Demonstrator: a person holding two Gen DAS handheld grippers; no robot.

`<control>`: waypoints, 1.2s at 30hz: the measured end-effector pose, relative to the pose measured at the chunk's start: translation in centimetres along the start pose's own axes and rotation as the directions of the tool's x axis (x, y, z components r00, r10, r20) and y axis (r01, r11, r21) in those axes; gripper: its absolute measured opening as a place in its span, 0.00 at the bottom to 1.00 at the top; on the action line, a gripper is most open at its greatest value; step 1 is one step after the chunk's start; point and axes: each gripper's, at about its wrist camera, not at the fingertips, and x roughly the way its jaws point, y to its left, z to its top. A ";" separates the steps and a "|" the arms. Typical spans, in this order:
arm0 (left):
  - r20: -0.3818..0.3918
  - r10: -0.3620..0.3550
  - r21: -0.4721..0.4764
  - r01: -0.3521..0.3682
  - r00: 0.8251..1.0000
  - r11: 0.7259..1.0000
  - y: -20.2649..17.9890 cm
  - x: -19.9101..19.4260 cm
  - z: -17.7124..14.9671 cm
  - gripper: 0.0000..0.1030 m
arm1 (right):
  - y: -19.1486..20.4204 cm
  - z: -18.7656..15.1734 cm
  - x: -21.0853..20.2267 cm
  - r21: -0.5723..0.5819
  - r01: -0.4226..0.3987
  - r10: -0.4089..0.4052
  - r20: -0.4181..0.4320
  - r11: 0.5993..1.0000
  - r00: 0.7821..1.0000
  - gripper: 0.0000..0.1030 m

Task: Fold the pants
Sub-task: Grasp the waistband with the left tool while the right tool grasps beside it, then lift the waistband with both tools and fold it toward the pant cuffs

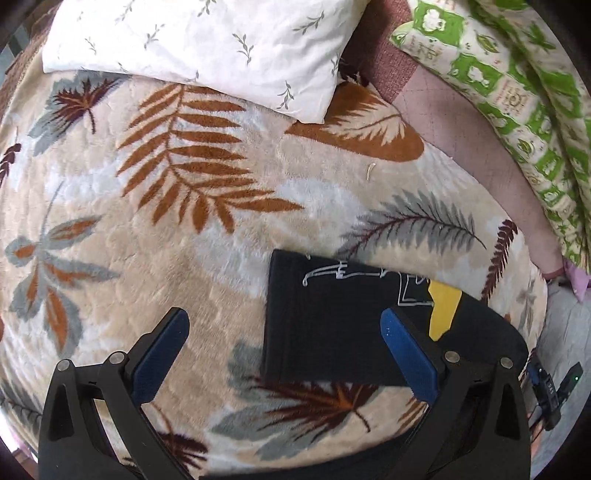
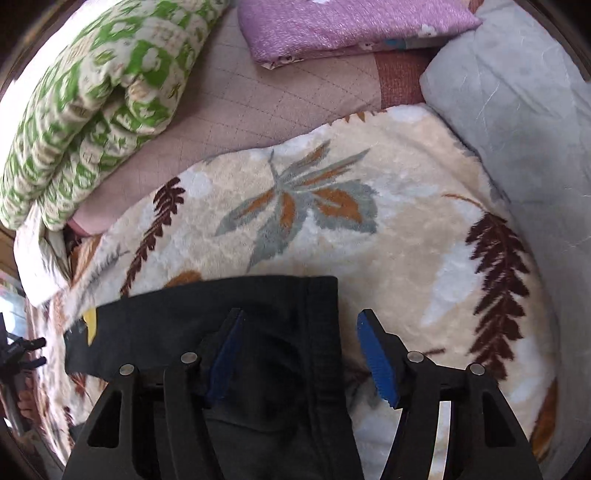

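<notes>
The black pants (image 1: 332,325) lie folded into a flat rectangle on the leaf-patterned blanket (image 1: 177,229), with a white print and a yellow patch (image 1: 443,310) on top. My left gripper (image 1: 284,328) is open and empty, hovering over the pants' left edge. In the right wrist view the pants (image 2: 273,332) lie under my right gripper (image 2: 299,325), which is open and empty above the right end of the fold. The yellow patch (image 2: 89,325) shows at the far left end.
A white leaf-print pillow (image 1: 207,48) lies at the back left. A green patterned quilt (image 2: 92,103) and a purple folded cloth (image 2: 351,26) lie at the back. A grey pillow (image 2: 524,122) lies to the right. Part of the other gripper (image 1: 554,391) shows at the blanket's right edge.
</notes>
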 end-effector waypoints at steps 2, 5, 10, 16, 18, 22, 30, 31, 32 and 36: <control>-0.016 -0.015 0.010 0.015 1.000 1.000 -0.1 0.8 0.3 1.00 | -0.1 0.3 0.3 0.011 -0.009 0.009 0.001 1.000 1.000 0.63; -0.028 -0.027 0.034 0.027 0.999 0.999 -0.3 1.9 0.6 1.00 | 0.1 0.7 1.0 0.009 -0.011 0.011 -0.008 1.000 1.000 0.63; -0.044 -0.080 0.057 0.083 0.996 0.995 -0.4 3.0 1.3 0.90 | 0.6 1.1 1.7 -0.002 -0.009 0.009 -0.009 1.000 1.000 0.63; -0.050 -0.083 0.125 0.088 0.995 0.988 -1.7 3.7 1.4 0.59 | 1.1 1.5 2.3 -0.033 -0.001 0.001 -0.022 0.999 1.000 0.64; -0.043 -0.098 0.115 0.102 0.994 0.988 -1.6 3.5 1.6 0.55 | 0.8 1.8 2.4 -0.031 -0.006 0.005 -0.022 1.000 1.000 0.64; -0.048 -0.098 0.102 0.103 0.994 0.990 -1.4 3.5 2.1 0.55 | 0.2 2.2 2.3 -0.024 -0.017 0.016 -0.031 1.000 0.999 0.64; -0.029 -0.049 0.143 0.053 0.998 0.988 -2.5 4.1 1.8 0.55 | -0.3 3.0 2.5 -0.018 -0.065 0.063 -0.078 0.998 0.995 0.62; -0.022 -0.048 0.155 0.050 0.999 0.987 -2.8 4.0 1.6 0.55 | -0.3 3.1 2.5 -0.021 -0.068 0.066 -0.081 0.997 0.995 0.60; -0.020 -0.051 0.158 0.053 0.999 0.986 -2.9 4.0 1.5 0.54 | -0.2 3.2 2.6 -0.026 -0.071 0.069 -0.079 0.997 0.994 0.54; -0.056 -0.083 0.150 0.091 0.995 0.985 -3.4 4.4 1.0 0.31 | -0.3 3.5 3.6 -0.015 -0.031 0.029 -0.122 0.999 0.992 0.44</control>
